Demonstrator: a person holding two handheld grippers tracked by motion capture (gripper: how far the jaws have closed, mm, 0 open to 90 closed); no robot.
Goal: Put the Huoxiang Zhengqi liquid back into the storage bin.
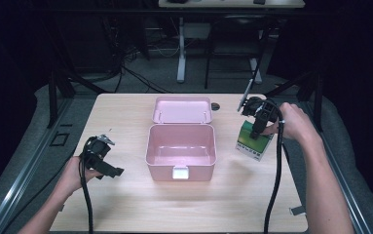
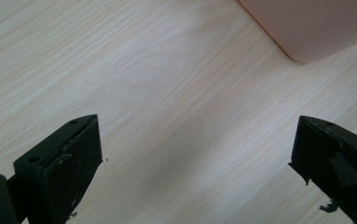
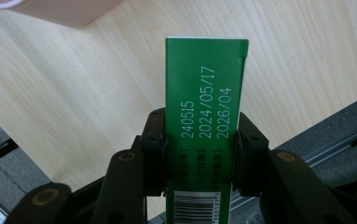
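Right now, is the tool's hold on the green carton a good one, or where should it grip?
Good as is: the right tool clamps the green carton across its narrow width, pads on the two flat long sides, coming from the barcode end. Those parallel faces probably resist slipping.

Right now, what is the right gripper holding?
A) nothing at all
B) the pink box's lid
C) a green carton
C: in the right gripper view, the right gripper has both jaws pressed against the sides of the green carton, the one with printed dates on it.
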